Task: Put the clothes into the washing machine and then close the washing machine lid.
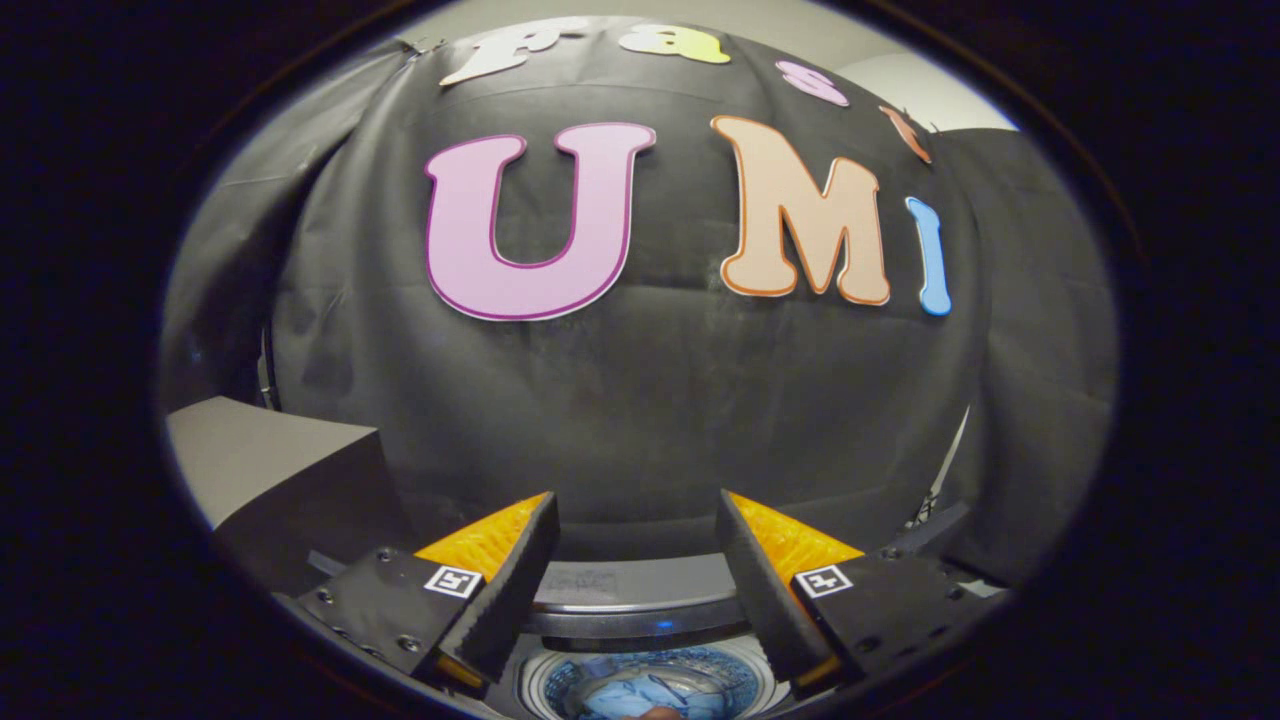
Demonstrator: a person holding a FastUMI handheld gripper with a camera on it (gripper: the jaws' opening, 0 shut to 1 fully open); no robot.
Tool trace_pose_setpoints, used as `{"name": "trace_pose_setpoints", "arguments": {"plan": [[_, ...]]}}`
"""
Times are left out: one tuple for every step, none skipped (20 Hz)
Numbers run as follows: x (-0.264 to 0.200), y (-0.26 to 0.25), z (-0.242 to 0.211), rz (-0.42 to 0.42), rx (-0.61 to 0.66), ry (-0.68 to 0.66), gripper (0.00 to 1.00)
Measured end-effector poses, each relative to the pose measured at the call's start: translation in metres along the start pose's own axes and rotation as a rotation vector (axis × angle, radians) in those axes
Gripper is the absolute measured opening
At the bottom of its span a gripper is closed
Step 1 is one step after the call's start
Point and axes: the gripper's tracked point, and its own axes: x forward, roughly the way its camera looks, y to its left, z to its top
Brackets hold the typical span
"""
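2 fingers of your tongs [636, 560] stand apart, gripping nothing. Blue clothes [640, 692] lie in the washing machine [640, 600] drum at bottom centre, below the tips. Raised lid: hinge side likely just beyond.

1. The gripper [637, 525] is seen from its own camera, which looks forward along the two fingers.
2. The two fingers stand well apart, with a wide free gap between them, so the jaws are open.
3. Nothing is held between the fingers, and no pad presses on anything.
4. Both fingers lean a little inward toward their tips.
5. Each finger base carries a small square marker.
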Motion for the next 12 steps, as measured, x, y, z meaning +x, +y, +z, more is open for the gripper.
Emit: {"name": "trace_pose_setpoints", "arguments": {"plan": [[-0.004,0.0,-0.006,-0.001,-0.005,0.01,0.98],[-0.009,0.002,-0.015,0.004,-0.01,0.029,0.98],[-0.015,0.002,-0.025,0.007,-0.02,0.054,0.97],[-0.022,0.006,-0.032,0.02,-0.029,0.057,0.97],[-0.027,0.01,-0.036,0.032,-0.034,0.042,0.98],[-0.034,0.011,-0.04,0.039,-0.049,0.034,0.98],[-0.039,0.012,-0.048,0.042,-0.06,0.043,0.98],[-0.045,0.012,-0.054,0.043,-0.072,0.055,0.98],[-0.05,0.013,-0.059,0.042,-0.08,0.059,0.99],[-0.055,0.014,-0.06,0.045,-0.084,0.057,0.99],[-0.061,0.015,-0.061,0.05,-0.082,0.053,0.99],[-0.065,0.015,-0.062,0.049,-0.079,0.053,0.99]]}}
